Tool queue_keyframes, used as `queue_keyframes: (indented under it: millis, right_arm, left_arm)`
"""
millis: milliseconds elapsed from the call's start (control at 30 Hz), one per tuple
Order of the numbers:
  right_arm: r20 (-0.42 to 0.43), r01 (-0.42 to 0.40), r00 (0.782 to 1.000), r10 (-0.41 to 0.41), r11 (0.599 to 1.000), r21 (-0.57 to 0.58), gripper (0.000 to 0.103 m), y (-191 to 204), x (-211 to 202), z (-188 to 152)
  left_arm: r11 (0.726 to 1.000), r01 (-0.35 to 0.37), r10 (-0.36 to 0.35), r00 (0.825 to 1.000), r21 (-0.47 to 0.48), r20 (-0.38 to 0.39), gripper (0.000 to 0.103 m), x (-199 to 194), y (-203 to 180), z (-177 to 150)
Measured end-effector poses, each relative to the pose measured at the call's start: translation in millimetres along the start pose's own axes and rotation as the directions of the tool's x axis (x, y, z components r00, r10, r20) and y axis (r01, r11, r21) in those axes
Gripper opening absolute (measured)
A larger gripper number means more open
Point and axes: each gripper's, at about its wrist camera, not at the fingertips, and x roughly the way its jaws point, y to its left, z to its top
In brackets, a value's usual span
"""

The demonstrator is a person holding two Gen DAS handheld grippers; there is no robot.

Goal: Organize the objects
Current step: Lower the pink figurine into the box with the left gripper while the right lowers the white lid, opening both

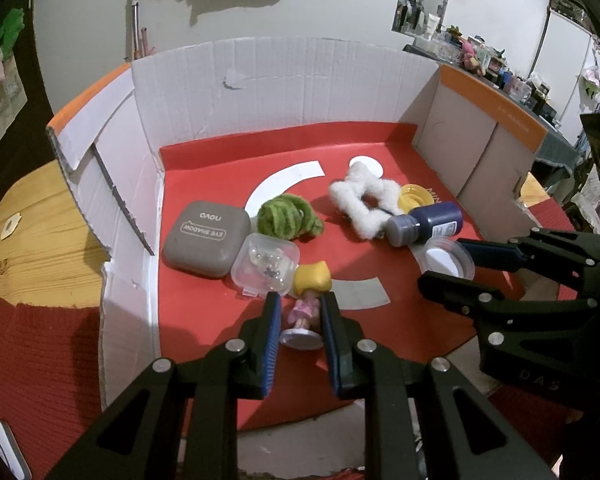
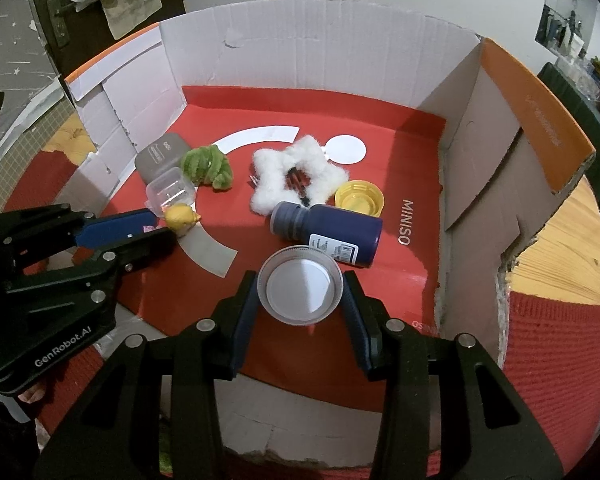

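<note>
A small doll [image 1: 305,307] with yellow hair, a pink dress and a white base lies on the red sheet [image 1: 204,320] inside the cardboard box. My left gripper [image 1: 300,299] is shut on its body; in the right wrist view the left gripper [image 2: 160,226] shows at the left, with the doll's yellow head [image 2: 182,216] sticking out past the tips. My right gripper [image 2: 301,282] is shut on a round clear lid [image 2: 300,290] with a white inside, low over the sheet. In the left wrist view the right gripper [image 1: 448,266] holds that lid [image 1: 446,258] at the right.
A dark blue bottle [image 2: 328,234] lies just beyond the lid, beside a yellow cap [image 2: 358,198] and a white fluffy star [image 2: 296,176]. A green fuzzy toy [image 1: 288,216], a grey eye shadow case [image 1: 206,240] and a small clear box [image 1: 264,262] sit left. Cardboard walls [image 1: 260,92] enclose three sides.
</note>
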Motion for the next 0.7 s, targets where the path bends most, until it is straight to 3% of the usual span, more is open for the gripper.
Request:
queue_keyframes:
  millis: [167, 267, 333, 700]
  right_arm:
    - [0.0, 0.002, 1.0, -0.002, 1.0, -0.001, 0.04, 1, 2, 2]
    - [0.001, 0.001, 1.0, -0.001, 1.0, 0.0, 0.041, 1, 2, 1]
    - [0.003, 0.004, 1.0, -0.004, 1.0, 0.0, 0.048, 0, 1, 1]
    - [0.02, 0.004, 1.0, -0.004, 1.0, 0.001, 0.054, 3, -4, 1]
  left_arm:
    - [1.0, 0.004, -0.004, 1.0, -0.002, 0.002, 0.024, 0, 0, 0]
    - [1.0, 0.008, -0.008, 1.0, -0.003, 0.004, 0.031, 0, 0, 1]
    - [1.0, -0.012, 0.012, 1.0, 0.001, 0.015, 0.041, -3, -1, 1]
    - [1.0, -0.017, 0.017, 0.999, -0.01, 0.032, 0.044, -11, 1, 0]
